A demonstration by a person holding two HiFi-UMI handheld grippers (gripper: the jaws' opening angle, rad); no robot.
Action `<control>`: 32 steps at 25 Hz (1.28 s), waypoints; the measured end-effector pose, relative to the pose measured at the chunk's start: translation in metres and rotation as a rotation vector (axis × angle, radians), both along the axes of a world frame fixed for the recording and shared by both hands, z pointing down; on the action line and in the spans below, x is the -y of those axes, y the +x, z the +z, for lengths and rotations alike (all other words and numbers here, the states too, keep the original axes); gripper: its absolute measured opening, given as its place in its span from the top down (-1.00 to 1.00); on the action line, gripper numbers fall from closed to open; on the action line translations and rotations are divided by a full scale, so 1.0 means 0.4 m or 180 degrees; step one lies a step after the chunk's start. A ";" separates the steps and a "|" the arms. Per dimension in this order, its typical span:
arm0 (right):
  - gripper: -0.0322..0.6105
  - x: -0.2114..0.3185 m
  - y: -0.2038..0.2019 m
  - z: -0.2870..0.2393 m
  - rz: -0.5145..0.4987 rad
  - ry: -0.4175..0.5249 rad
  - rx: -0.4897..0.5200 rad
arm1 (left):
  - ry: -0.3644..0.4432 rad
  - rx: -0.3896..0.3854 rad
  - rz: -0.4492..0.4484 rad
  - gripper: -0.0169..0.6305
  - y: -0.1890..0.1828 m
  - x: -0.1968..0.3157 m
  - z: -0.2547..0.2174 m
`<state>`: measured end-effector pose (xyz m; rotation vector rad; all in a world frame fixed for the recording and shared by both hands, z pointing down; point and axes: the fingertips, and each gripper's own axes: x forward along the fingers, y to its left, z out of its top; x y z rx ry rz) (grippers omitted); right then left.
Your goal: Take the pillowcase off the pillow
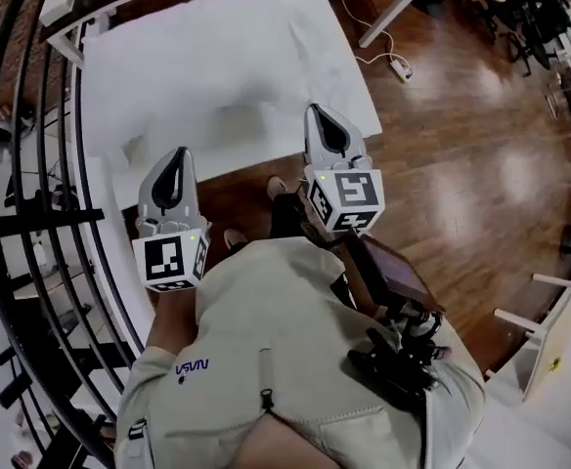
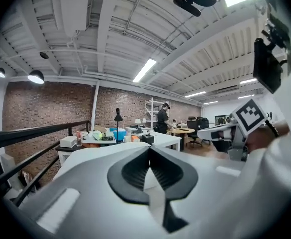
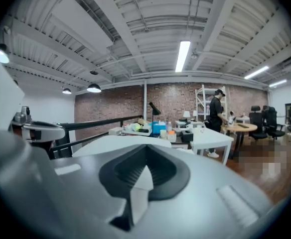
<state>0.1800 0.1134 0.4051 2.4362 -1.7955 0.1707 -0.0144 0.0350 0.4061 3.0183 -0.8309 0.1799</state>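
Note:
White bedding (image 1: 217,71) covers the white table in the head view; a crease runs along its right side, and I cannot tell pillow from pillowcase. Both grippers are held up in the air near the person's chest, short of the table's near edge. My left gripper (image 1: 180,156) is shut with nothing in it, and its jaws (image 2: 149,149) meet tip to tip in the left gripper view. My right gripper (image 1: 321,113) is also shut and empty, jaws (image 3: 145,147) touching. Both point almost level across the room. The white tabletop (image 2: 93,153) shows beyond the jaws.
A black railing (image 1: 31,213) curves along the left. Wooden floor (image 1: 461,164) lies to the right, with a power strip (image 1: 400,67) and cable. A cluttered side table (image 3: 155,129) stands beyond the bedding; a person (image 3: 217,108) stands by distant shelves.

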 end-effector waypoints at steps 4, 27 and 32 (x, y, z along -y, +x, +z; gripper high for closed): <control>0.89 -0.028 -0.023 -0.029 -0.0031 0.0044 0.0004 | -0.0009 0.0157 0.0056 0.93 -0.004 -0.060 -0.001; 0.89 0.015 0.092 -0.120 -0.0662 0.0072 -0.0203 | 0.0163 0.0510 -0.0189 0.93 0.264 -0.059 -0.083; 0.89 0.010 0.107 -0.102 -0.0673 0.0058 -0.0180 | 0.0148 0.0475 -0.0224 0.93 0.284 -0.067 -0.076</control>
